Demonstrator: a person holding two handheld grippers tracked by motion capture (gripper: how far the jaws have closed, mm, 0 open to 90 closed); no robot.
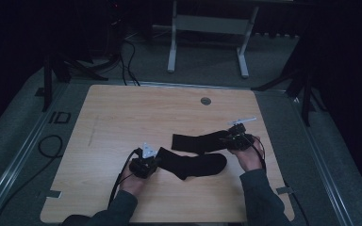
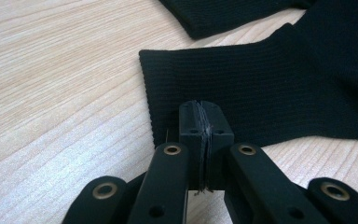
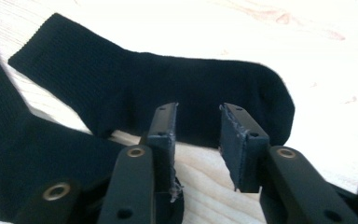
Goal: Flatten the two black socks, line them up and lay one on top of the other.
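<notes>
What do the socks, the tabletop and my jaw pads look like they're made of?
Two black socks: knitted fabric, matte, with fine ribbing visible at the cuffs. Table: pale wood or wood-look laminate, smooth, with printed or real grain lines; I can't tell which. Right gripper pads: dark, dull, rubber-like, frayed at the edges.

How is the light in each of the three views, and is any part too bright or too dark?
High view: dim, the socks barely separate from shadow. Left gripper view: even light, wood grain and sock ribbing sharp. Right gripper view: overexposed, the table washed nearly white.

No readable text, labels or numbers (floor marking unclear)
</notes>
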